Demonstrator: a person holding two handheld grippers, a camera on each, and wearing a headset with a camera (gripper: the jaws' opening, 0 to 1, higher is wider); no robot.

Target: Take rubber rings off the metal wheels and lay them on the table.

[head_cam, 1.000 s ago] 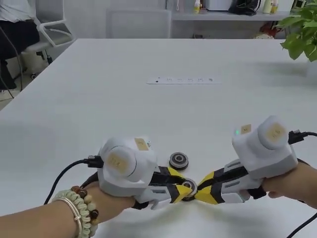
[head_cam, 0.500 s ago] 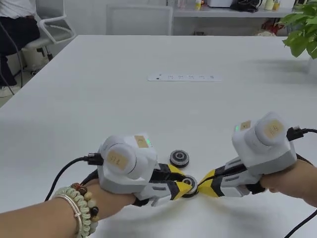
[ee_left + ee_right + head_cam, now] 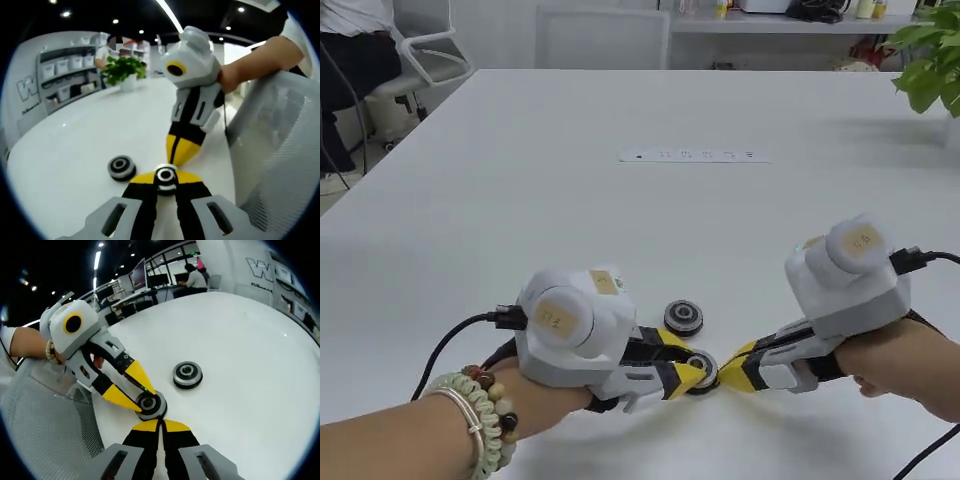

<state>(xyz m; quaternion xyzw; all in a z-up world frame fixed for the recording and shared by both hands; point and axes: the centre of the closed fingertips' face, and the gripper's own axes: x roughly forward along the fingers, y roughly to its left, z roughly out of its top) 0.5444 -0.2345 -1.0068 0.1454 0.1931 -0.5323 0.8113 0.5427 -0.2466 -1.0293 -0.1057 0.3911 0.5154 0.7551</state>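
A small metal wheel point(image 3: 701, 366) with a black rubber ring sits just above the white table, and my left gripper point(image 3: 692, 375) is shut on it. In the left gripper view the wheel point(image 3: 165, 176) lies between my yellow tips. My right gripper point(image 3: 727, 378) comes in from the right, its tips pressed together on that wheel's black rim point(image 3: 151, 405). A second wheel point(image 3: 683, 317), still with its ring, lies flat on the table just behind; it also shows as the second wheel point(image 3: 121, 167) and the second wheel point(image 3: 187, 374).
A white power strip point(image 3: 692, 156) lies flat mid-table. A green plant point(image 3: 928, 70) stands at the far right edge. Chairs point(image 3: 600, 38) stand beyond the far edge. Cables trail from both grippers toward me.
The right gripper's body has lifted and tilted up while its tips stayed at the wheel. The left gripper and the loose wheel have held still.
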